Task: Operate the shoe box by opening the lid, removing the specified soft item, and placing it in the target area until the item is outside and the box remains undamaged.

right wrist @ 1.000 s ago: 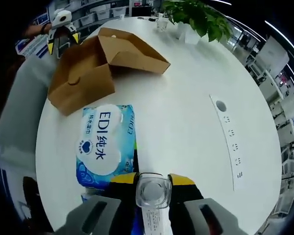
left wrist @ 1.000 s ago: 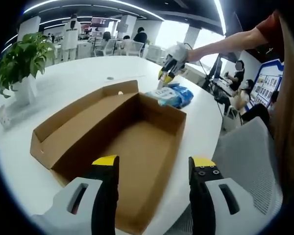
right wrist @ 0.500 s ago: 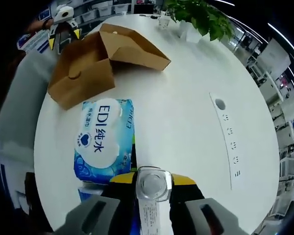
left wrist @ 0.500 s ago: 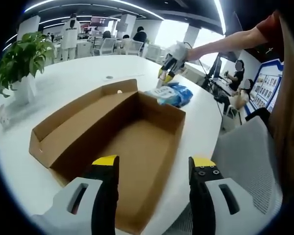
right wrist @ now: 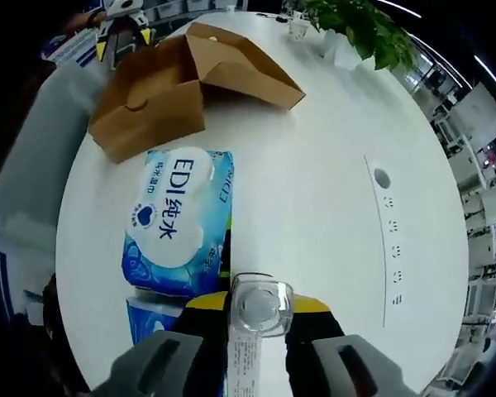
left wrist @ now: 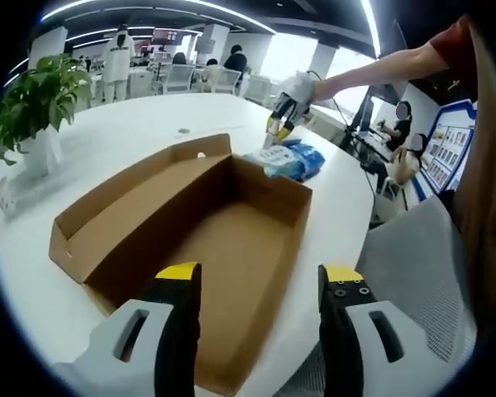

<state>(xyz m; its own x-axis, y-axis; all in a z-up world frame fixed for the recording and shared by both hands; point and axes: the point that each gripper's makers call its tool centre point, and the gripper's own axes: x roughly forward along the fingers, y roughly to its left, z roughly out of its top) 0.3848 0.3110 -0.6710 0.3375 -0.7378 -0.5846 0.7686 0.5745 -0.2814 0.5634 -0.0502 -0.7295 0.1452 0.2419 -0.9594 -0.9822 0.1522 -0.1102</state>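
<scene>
Tabletop (right wrist: 314,165): I see a big white round surface spanning both views, carrying everything below.
Shoe box (left wrist: 198,240): brown cardboard, lid already folded open, centre of my left gripper view; the inside looks bare and I see no tears or crushing. In my right gripper view it sits in the upper left of the frame.
Wipes pack (right wrist: 178,219): the soft item, a blue and white packet, lies flat on the tabletop outside the box, just beside the box's near end; centre-left of my right gripper view, upper middle-right of my left one.
Plant (left wrist: 37,99): a potted green plant, upper left of the left gripper view, well apart from the box.
Left tongs (left wrist: 260,277): wide apart and holding nothing, poised over the box's near edge.
Right tongs (right wrist: 258,304): at the lower end of the pack; a clear round piece on the pack's tab sits between the yellow tips, but I cannot tell whether they are pinching it.
Progress: I judge opening and removal done; what remains is letting go and confirming the pack lies in the target area.
</scene>
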